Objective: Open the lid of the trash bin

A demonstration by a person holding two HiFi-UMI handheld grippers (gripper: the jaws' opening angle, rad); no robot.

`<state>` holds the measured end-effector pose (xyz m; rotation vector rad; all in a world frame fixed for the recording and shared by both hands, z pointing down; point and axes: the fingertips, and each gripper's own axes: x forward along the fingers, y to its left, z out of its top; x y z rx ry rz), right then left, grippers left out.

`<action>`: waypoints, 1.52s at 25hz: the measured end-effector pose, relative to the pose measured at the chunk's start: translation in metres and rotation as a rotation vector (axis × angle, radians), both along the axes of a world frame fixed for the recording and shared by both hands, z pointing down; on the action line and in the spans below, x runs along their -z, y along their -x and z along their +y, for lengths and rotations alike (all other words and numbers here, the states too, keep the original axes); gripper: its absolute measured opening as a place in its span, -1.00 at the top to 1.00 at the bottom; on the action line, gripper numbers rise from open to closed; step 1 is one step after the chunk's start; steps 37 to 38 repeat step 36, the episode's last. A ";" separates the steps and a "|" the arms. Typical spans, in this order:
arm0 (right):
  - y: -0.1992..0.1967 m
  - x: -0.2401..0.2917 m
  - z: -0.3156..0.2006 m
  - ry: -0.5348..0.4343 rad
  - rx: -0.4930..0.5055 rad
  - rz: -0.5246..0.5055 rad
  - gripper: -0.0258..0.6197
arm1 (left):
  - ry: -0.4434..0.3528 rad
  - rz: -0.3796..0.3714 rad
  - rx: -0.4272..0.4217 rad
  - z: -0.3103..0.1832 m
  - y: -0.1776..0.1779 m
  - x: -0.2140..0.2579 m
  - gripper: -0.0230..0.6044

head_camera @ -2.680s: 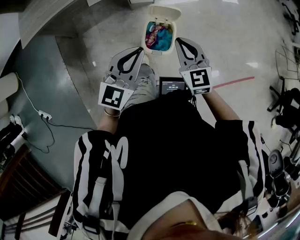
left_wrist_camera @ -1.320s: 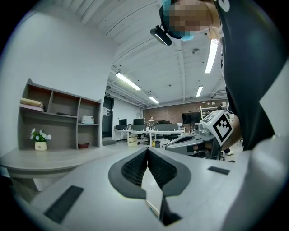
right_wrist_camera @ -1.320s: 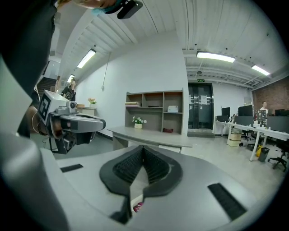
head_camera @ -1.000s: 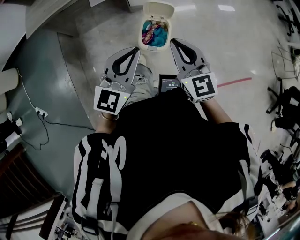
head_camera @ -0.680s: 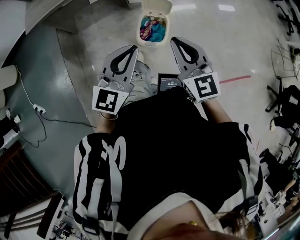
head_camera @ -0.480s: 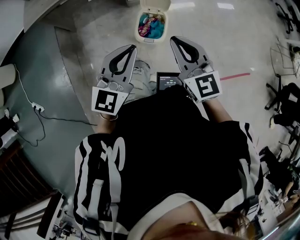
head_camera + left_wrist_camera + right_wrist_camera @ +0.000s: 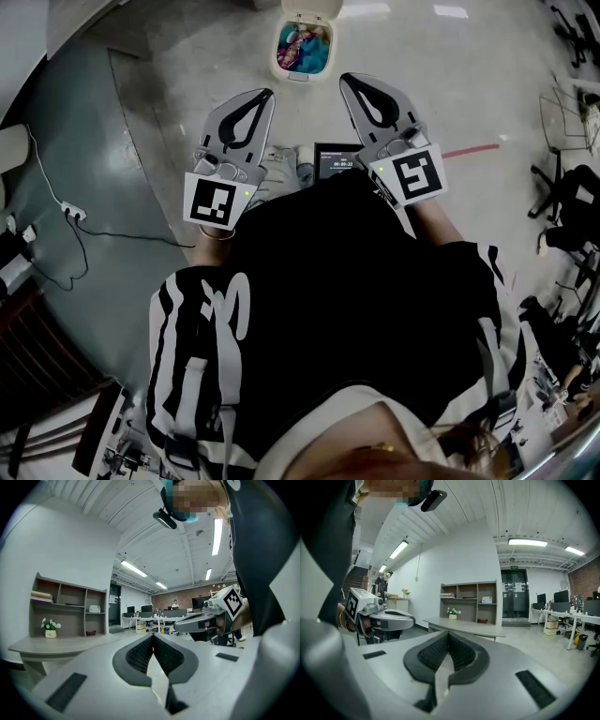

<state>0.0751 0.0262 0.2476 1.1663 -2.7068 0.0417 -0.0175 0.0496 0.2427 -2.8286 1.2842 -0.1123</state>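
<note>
Head view: trash bin (image 7: pixel 300 76) stands on the floor (image 7: pixel 450 84), farther up the frame than moments ago, well beyond both tools.
Lid (image 7: pixel 309 7): already up, rubbish (image 7: pixel 303 47) showing; task looks done.
Left tool (image 7: pixel 266 93): jaws together, empty.
Right tool (image 7: pixel 343 77): jaws together, empty.

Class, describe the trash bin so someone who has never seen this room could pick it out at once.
Start from the pale floor at the top of the head view, ahead of the person. Just beyond the tips of the left tongs and right tongs stands a small cream trash bin. Its lid is flipped up, and it alone shows bright blue and pink rubbish inside.
</note>
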 end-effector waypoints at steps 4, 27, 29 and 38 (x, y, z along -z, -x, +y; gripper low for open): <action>0.006 -0.002 0.002 0.013 0.002 -0.007 0.90 | 0.007 -0.001 0.005 0.002 0.005 -0.003 0.90; 0.015 0.001 0.025 0.008 0.011 -0.027 0.90 | 0.001 0.008 -0.007 0.022 0.008 0.000 0.90; 0.014 0.001 0.026 0.005 0.012 -0.025 0.90 | -0.001 0.008 -0.006 0.023 0.008 0.000 0.90; 0.013 -0.004 0.028 0.012 0.023 -0.018 0.90 | 0.004 0.008 0.004 0.023 0.009 -0.001 0.90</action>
